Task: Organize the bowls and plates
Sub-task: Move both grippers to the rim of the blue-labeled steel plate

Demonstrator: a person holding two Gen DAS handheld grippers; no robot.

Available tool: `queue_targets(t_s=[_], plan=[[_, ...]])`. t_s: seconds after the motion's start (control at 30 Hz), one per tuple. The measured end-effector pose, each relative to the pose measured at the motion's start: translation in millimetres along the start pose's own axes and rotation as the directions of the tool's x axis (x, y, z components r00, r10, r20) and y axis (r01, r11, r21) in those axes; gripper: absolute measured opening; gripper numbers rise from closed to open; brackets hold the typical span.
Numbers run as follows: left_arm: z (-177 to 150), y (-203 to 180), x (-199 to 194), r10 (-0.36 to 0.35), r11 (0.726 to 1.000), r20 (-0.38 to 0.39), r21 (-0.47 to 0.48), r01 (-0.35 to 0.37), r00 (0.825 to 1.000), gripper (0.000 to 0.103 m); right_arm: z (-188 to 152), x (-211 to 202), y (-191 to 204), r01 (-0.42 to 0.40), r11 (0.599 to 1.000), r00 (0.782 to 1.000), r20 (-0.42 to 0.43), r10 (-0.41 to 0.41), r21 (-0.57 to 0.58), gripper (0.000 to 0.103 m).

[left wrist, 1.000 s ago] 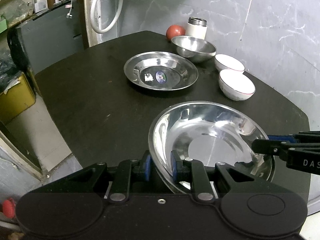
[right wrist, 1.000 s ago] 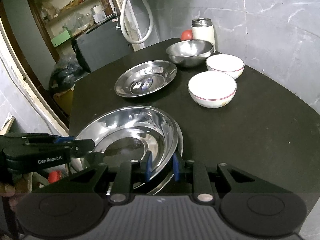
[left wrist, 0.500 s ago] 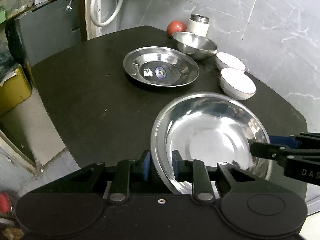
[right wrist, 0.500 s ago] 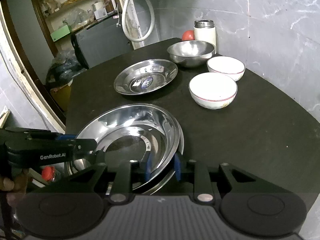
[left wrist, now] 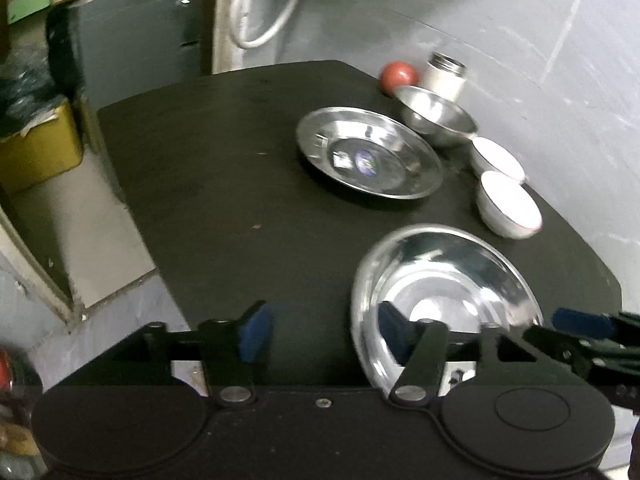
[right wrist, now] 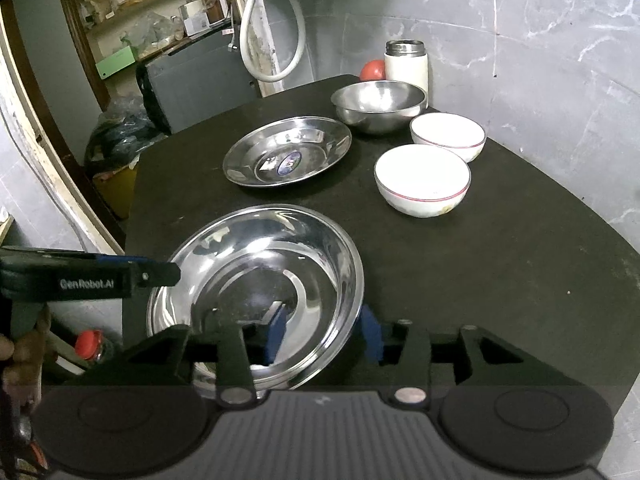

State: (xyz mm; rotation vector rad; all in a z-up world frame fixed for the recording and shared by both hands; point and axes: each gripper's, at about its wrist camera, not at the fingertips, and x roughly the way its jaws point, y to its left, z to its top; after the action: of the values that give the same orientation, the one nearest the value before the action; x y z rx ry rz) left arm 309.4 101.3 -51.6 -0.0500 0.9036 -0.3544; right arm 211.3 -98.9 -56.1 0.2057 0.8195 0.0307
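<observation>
A large steel dish lies flat on the black table near its front edge. My left gripper straddles the dish's left rim; its jaws are opening and the blue pads stand clear of the metal. My right gripper straddles the right rim, jaws also opening, pads off the rim. Farther back sit a smaller steel plate with stickers, a steel bowl and two white bowls.
A white flask and a red ball stand at the table's far corner against the grey wall. A dark cabinet and a yellow box sit off the left edge. A red-capped bottle stands on the floor.
Both grippers were shut on opposite rims of the large dish; now both have opened and let it go. The left gripper has shifted left, so the dish sits further right in its view.
</observation>
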Motion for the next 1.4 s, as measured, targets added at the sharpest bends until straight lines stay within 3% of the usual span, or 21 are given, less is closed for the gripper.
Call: queue_targets(t_s=[0.27,0.47,0.87,1.13,1.4], plan=[[25,24,3,0.06,0.996,0.064,-0.062,-0.056,0.996,0.096,10,0,-1,-0.009,1.0,0.999,0.033,0.008,0.019,0.082],[55,37,17,0.068,0.991,0.113,-0.119,-0.054,0.991,0.102,30,6,-2,-0.011,1.0,0.998,0.068,0.009,0.028,0.1],[109,31,57,0.05,0.997,0.206,-0.076,-0.035,0.977,0.102,91,51,-6,-0.017,1.0,0.992,0.124,0.017,-0.002,0.102],[117,28,89,0.054,0.997,0.135,-0.07,-0.045,0.989,0.102,120,87,-4,-0.013,0.998,0.994,0.111,0.02,-0.066,0.102],[114,20,98,0.076,0.997,0.139,-0.042,-0.071,0.987,0.098,128,106,0,0.009,0.993,0.997,0.075,0.0,-0.119,0.102]])
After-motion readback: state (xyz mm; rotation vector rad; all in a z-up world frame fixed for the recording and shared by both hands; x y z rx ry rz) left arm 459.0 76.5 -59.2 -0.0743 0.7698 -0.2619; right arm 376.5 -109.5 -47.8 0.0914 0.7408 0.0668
